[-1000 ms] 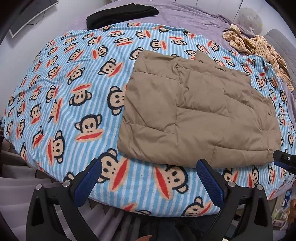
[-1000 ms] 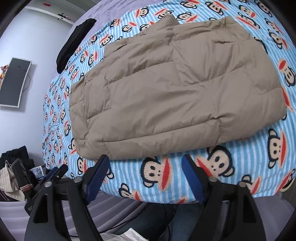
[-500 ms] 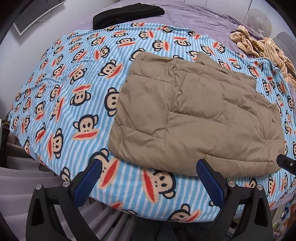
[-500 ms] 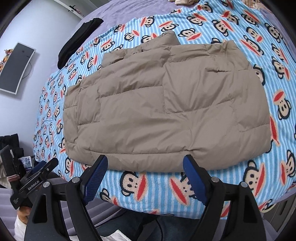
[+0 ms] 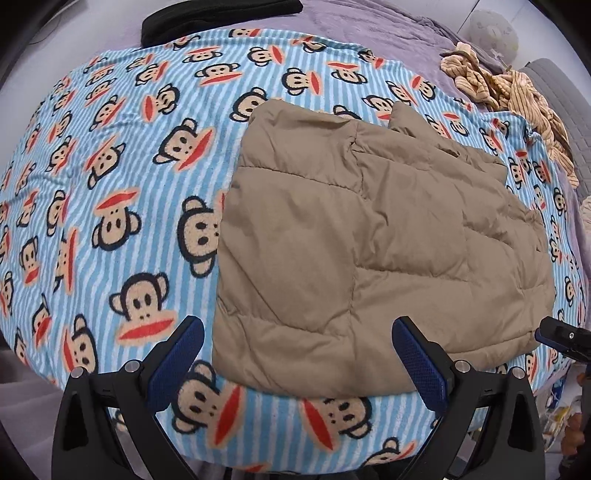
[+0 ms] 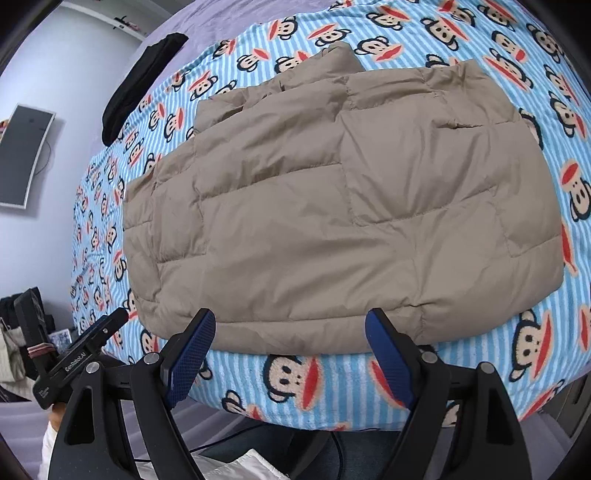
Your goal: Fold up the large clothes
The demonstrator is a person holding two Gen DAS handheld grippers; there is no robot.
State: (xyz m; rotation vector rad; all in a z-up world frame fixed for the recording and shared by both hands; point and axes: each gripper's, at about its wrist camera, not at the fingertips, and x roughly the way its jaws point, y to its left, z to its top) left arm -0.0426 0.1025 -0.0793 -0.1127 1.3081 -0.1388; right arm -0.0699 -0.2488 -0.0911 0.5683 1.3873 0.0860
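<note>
Tan quilted jacket (image 5: 369, 251), folded, flat on monkey-print blanket (image 5: 110, 155); left tongs (image 5: 295, 354) and right tongs (image 6: 291, 347) both apart, empty, at jacket's near edge.

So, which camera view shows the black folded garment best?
The right wrist view: the black garment lies whole and uncut beyond the blanket's far corner. The left wrist view shows the same garment at the very top, its upper part cut by the picture edge.
</note>
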